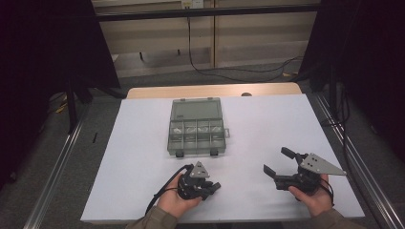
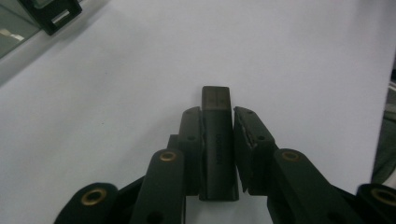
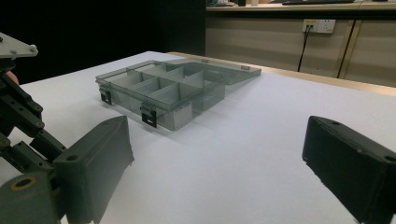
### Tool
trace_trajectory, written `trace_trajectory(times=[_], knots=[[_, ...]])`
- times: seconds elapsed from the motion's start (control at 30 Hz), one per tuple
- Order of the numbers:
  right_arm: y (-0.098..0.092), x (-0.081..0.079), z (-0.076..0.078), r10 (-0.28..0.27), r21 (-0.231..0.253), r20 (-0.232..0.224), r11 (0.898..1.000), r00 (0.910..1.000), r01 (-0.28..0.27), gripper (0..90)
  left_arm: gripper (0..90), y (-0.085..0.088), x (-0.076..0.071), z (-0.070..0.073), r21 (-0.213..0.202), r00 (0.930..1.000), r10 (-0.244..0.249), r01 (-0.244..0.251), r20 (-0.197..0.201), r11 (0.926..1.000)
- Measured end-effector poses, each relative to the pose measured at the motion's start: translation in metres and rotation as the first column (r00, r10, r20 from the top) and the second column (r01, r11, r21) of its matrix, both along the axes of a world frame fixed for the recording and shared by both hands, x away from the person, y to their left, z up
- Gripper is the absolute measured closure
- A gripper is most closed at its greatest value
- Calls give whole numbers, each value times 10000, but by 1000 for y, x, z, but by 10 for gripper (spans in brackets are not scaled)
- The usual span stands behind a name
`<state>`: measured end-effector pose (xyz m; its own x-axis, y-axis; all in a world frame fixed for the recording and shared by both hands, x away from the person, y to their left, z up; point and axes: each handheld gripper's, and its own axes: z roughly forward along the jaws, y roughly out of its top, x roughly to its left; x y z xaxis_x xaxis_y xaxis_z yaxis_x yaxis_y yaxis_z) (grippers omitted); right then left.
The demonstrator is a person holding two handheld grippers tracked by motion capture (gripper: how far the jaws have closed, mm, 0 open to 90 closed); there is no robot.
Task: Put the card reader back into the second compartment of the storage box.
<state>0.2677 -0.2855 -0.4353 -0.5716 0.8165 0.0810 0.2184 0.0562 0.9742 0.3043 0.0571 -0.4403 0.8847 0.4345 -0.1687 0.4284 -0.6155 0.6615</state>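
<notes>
The small black stick (image 2: pixel 217 140), some kind of USB-drive-looking thing, sits between your left gripper (image 2: pixel 217 114)'s jaws, low over the white surface (image 1: pixel 267 124) near your edge. The left pad presses its side, but the right pad looks like it has a sliver of gap near the tip, so I can't tell for sure that you've got a solid clamp on it.

That's where it could bite you: if only one pad is really biting, the stick can pivot or slide out the front the moment you lift or tilt. It also pokes out past the fingertips, so it could snag a divider wall if you're headed for the clear compartment box (image 1: pixel 196 128).

Your right gripper (image 1: pixel 282 164) has its jaws wide apart with nothing in them, well clear of the box.

View-wise, the left gripper view is what gives you the pad contact. In the high view your hand (image 1: pixel 179 198) and the gripper body cover the stick. The right gripper view gives the box side-on: lid (image 3: pixel 224 72) laid flat back, latches (image 3: pixel 149 114) hanging at the front.
</notes>
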Motion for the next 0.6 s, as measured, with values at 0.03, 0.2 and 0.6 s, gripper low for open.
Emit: trace_trajectory(times=[0.03, 0.2, 0.6], knots=[[0, 0, 0, 18, -4, 24, 10000, 10000, -18, 73, 741, 0, 0, 1, -53, 10000, 83, -83, 5, 10000], [1, -1, 0, 85, -5, 3, 10000, 10000, -85, 67, 741, 6, 5, 8, -398, 9986, 529, -530, -46, 9978], [3, -1, 0, 197, 85, 26, 9998, 9998, -197, 44, 742, 15, 17, 20, -828, 9925, 1208, -1221, -203, 9891]])
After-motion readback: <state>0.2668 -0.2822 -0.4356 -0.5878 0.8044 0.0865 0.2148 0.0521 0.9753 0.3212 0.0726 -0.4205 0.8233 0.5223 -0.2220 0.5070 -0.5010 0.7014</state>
